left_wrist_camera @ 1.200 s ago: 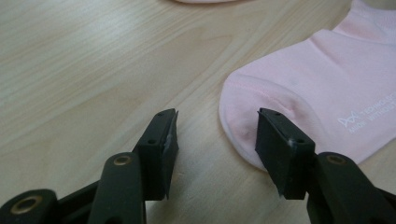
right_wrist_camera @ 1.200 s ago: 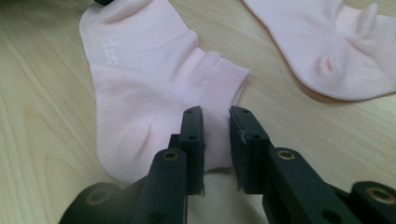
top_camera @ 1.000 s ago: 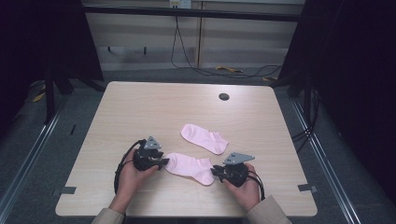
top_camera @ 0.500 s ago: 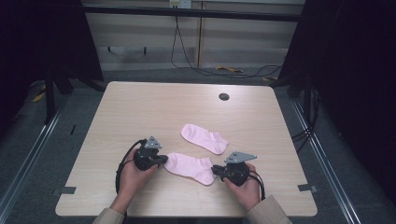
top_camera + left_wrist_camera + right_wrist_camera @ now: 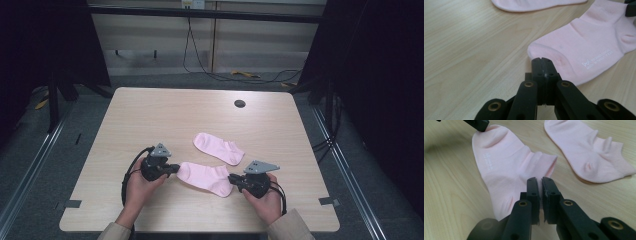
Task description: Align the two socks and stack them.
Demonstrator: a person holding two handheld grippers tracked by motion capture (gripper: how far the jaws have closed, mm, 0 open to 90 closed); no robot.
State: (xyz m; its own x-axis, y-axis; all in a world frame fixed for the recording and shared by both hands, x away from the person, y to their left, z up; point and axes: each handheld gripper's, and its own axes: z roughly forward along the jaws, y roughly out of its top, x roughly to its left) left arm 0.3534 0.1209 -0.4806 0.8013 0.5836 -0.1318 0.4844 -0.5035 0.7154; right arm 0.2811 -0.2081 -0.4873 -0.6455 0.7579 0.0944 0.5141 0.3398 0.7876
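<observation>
Two pale pink ankle socks lie flat on the light wooden table (image 5: 150, 115). The near sock (image 5: 205, 177) stretches between my two grippers. My left gripper (image 5: 175, 169) is shut on its toe edge, jaws pressed together (image 5: 541, 60) where the fabric (image 5: 584, 47) puckers. My right gripper (image 5: 232, 179) is shut on the cuff end; its jaws (image 5: 541, 180) have just been closing, with a fold of pink fabric (image 5: 504, 162) between them. The left gripper's tip (image 5: 480, 125) sits on the toe. The far sock (image 5: 218, 148) lies apart, untouched (image 5: 584, 150).
A dark round grommet (image 5: 239, 103) sits near the table's far edge. Both forearms come in over the near edge. Dark frame posts stand to either side, and cables lie on the floor behind the table.
</observation>
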